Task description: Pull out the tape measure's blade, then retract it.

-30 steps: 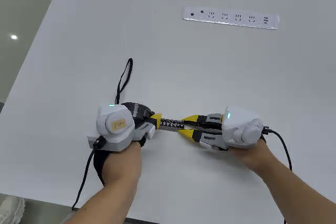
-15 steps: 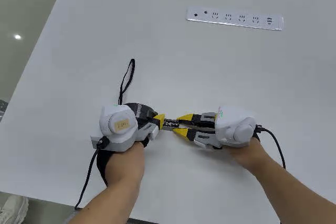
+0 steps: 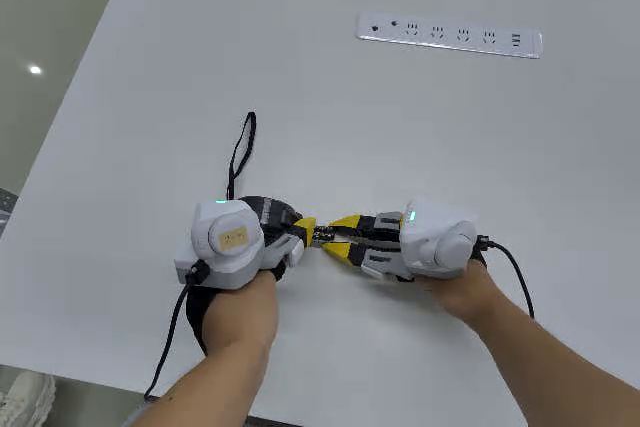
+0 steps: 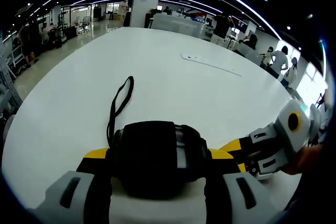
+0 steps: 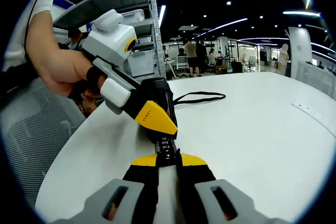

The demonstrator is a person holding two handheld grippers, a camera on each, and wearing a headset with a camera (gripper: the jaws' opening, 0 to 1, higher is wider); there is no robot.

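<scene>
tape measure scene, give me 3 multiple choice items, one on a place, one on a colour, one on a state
1. Where does the power strip lie?
A) on the table, beyond both grippers
B) between the grippers
C) at the near edge

2. What colour are the tips of the right gripper?
A) red
B) yellow
C) green

3. What is the right gripper doing?
A) hanging open
B) shut on the strap
C) shut on the blade

Answers:
1 A: the head view shows it far up the table.
2 B: yellow tips show in the right gripper view.
3 C: its jaws pinch the numbered blade just outside the tape measure, which the left gripper holds.
</scene>
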